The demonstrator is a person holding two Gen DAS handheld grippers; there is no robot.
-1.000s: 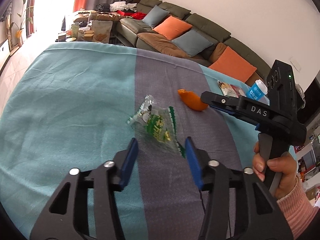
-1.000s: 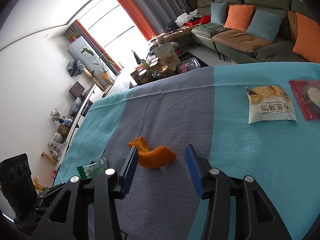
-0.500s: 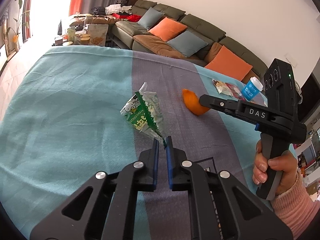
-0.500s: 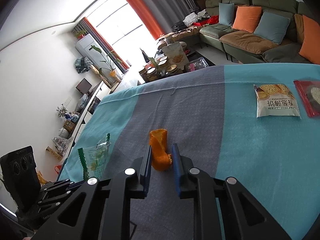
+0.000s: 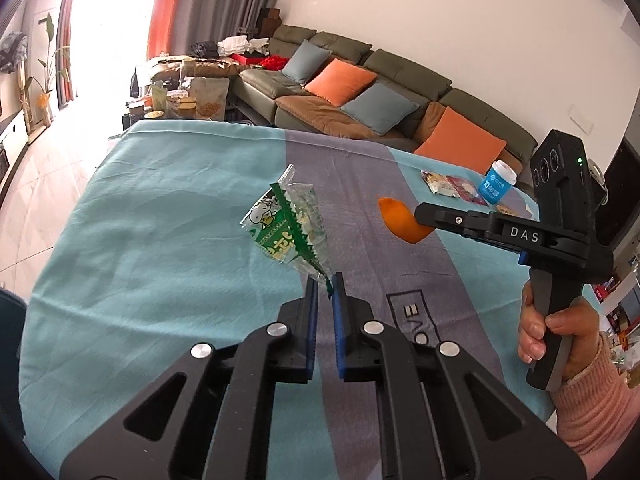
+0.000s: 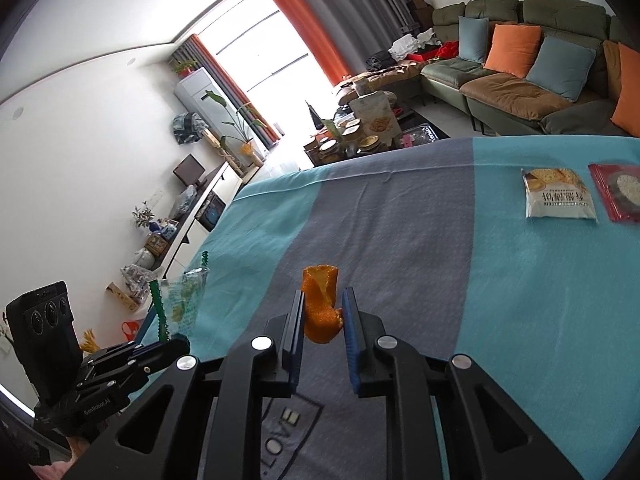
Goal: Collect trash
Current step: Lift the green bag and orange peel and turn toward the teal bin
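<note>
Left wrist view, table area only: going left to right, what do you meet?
green-and-clear wrapper pinched in the left gripper → orange peel in the right gripper → snack packets → blue-and-white cup

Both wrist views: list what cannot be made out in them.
- Red packet, right wrist view: cut off by the picture's right edge; print blurred.
- Blue-labelled bottle, left wrist view: label text too small to read.
- Orange peel, left wrist view: its gripped end is hidden behind the right gripper.
- Clear wrapper, right wrist view: lower part hidden behind the left gripper.
- No trash container shows in either view.
</note>
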